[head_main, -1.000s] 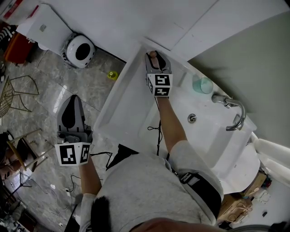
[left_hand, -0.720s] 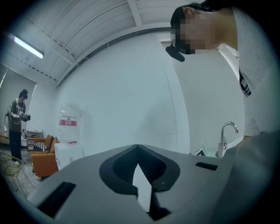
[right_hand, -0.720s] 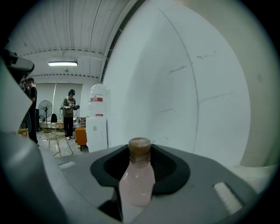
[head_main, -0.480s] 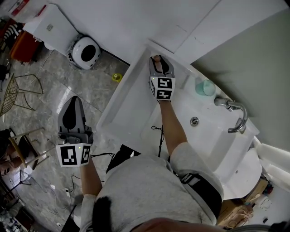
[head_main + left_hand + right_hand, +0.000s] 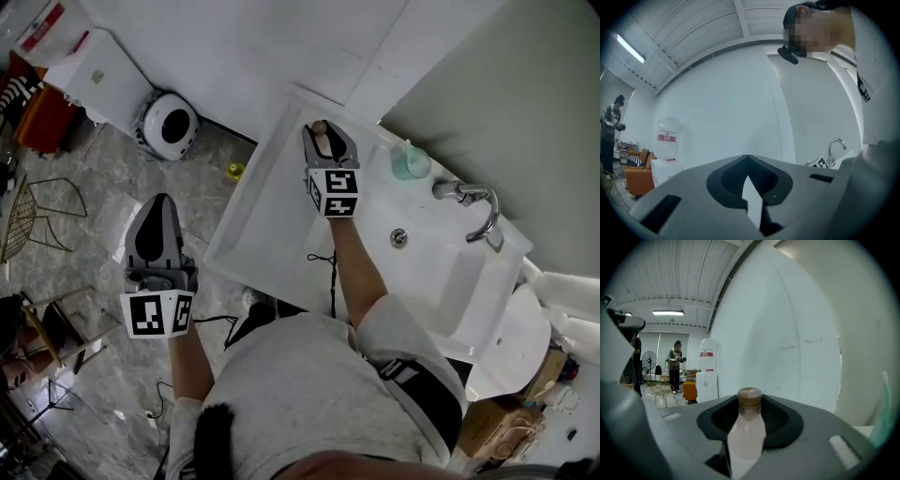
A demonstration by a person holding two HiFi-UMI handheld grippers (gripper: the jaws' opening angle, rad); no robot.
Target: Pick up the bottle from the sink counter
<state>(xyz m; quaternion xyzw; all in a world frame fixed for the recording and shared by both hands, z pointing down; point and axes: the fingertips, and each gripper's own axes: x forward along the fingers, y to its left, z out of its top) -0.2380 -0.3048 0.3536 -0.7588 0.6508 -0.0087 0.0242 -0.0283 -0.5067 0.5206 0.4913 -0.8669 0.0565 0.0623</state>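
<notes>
The bottle (image 5: 746, 437) has a pale pink body and a brown cap. It stands upright between the jaws of my right gripper (image 5: 750, 401), which is shut on it. In the head view only the bottle's cap (image 5: 318, 126) shows, between the jaw tips of the right gripper (image 5: 323, 142), above the far left part of the white sink counter (image 5: 253, 216). My left gripper (image 5: 157, 199) hangs over the floor left of the counter, jaws together and nothing in them; in its own view the left gripper (image 5: 748, 159) points at a white wall.
A chrome faucet (image 5: 473, 211) and a green soap dispenser (image 5: 409, 161) stand at the back of the basin (image 5: 441, 272). On the tiled floor are a round white machine (image 5: 169, 124), a wire chair (image 5: 33, 211) and a small yellow object (image 5: 234, 171). A wall rises right behind the counter.
The right gripper keeps the bottle over the same far corner of the counter. The head view has shifted a little. The left gripper stays where it was.
</notes>
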